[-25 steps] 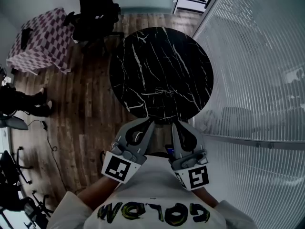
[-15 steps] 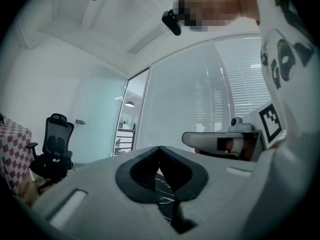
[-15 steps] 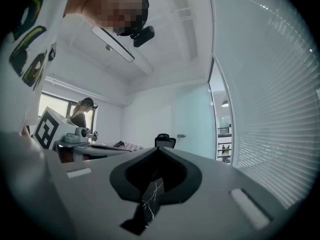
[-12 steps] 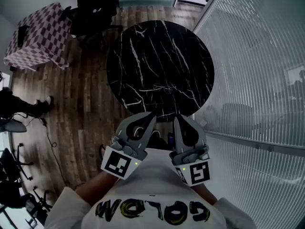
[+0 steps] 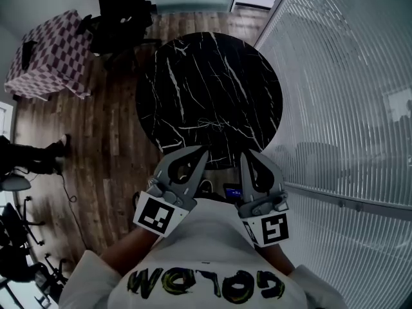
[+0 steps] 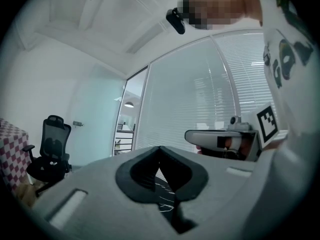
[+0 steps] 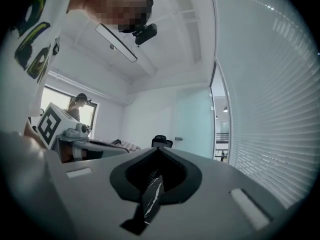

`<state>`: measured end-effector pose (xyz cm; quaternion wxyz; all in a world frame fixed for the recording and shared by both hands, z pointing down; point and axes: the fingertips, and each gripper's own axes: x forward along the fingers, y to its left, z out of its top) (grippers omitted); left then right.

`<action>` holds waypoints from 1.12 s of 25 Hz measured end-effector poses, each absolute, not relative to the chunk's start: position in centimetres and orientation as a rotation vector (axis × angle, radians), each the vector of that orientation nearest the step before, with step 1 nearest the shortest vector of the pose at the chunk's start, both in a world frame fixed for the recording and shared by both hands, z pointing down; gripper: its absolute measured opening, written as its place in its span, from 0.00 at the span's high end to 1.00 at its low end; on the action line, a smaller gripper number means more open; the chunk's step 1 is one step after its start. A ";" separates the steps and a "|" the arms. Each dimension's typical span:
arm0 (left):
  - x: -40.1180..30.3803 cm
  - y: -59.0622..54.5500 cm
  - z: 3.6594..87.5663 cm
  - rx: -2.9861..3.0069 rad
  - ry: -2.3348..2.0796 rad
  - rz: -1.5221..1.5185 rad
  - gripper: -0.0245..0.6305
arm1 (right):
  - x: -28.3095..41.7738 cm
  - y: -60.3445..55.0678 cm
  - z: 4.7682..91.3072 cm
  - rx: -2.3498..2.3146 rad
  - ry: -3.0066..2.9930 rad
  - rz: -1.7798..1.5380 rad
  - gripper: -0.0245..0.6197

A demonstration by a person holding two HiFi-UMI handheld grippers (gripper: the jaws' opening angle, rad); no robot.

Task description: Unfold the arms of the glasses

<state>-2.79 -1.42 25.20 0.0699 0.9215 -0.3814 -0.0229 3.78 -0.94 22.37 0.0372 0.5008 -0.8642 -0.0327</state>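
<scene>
The head view looks steeply down past the left claw [image 5: 203,150] and right claw [image 5: 244,153] onto the bench [image 5: 209,95]. Each claw view faces level, glimpsing that bench.

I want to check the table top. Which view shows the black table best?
The head view: nearly the whole round table is seen from above. Each gripper view shows only a sliver of its marble between the jaws.

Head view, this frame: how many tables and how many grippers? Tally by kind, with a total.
Tables: 2, the round black table and the checkered table
Grippers: 2, the left gripper and the right gripper
Total: 4
</scene>
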 end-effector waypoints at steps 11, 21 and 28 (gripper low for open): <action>-1.4 -2.5 30.3 2.698 -1.119 0.067 0.96 | 4.9 -2.6 27.4 1.392 -2.630 -0.016 0.96; -1.1 -2.7 32.7 2.660 -1.090 0.105 0.96 | 5.6 -2.5 29.9 1.312 -2.606 0.079 0.96; -0.1 -3.5 34.2 2.680 -1.028 0.117 0.96 | 5.8 -3.9 31.9 1.201 -2.596 0.070 0.94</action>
